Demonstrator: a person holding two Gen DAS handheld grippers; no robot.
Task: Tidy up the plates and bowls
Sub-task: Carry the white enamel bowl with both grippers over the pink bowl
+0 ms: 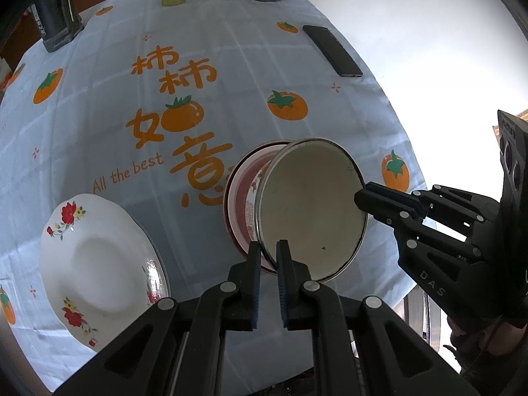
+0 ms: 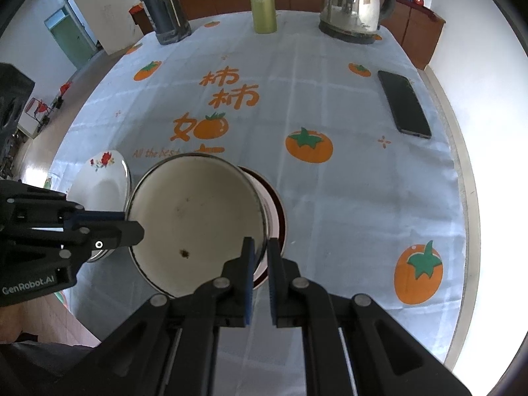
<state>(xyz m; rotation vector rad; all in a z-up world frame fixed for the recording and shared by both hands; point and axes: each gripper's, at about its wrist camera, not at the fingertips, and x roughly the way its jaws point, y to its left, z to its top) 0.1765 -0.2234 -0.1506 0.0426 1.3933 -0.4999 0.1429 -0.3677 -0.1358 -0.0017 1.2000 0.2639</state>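
Both grippers grip one enamel bowl [image 1: 310,211] by its rim, on opposite sides. The left gripper [image 1: 268,250] has its jaws narrowed onto the rim nearest its camera, one finger inside the bowl and one outside. The right gripper [image 2: 260,247] pinches the rim the same way on its own side; in the left view its tip meets the bowl's far right edge.

The bowl is cream inside with a dark metal rim, and a small dark speck [image 2: 184,253] lies on its inner floor. It sits tilted over a red-rimmed dish [image 1: 241,198], which lies on the tablecloth [image 1: 99,115] directly beneath and behind the bowl; whether the bowl's base touches the dish I cannot tell.

A white floral plate [image 1: 99,270] lies just beside the bowl, on the left gripper's side. Beyond the bowl, well apart from it, a black phone [image 2: 404,104] lies toward the right edge of the cloth. At the far end from the bowl stand a kettle [image 2: 356,3], a green flask [image 2: 262,3] and a dark flask [image 2: 163,6].
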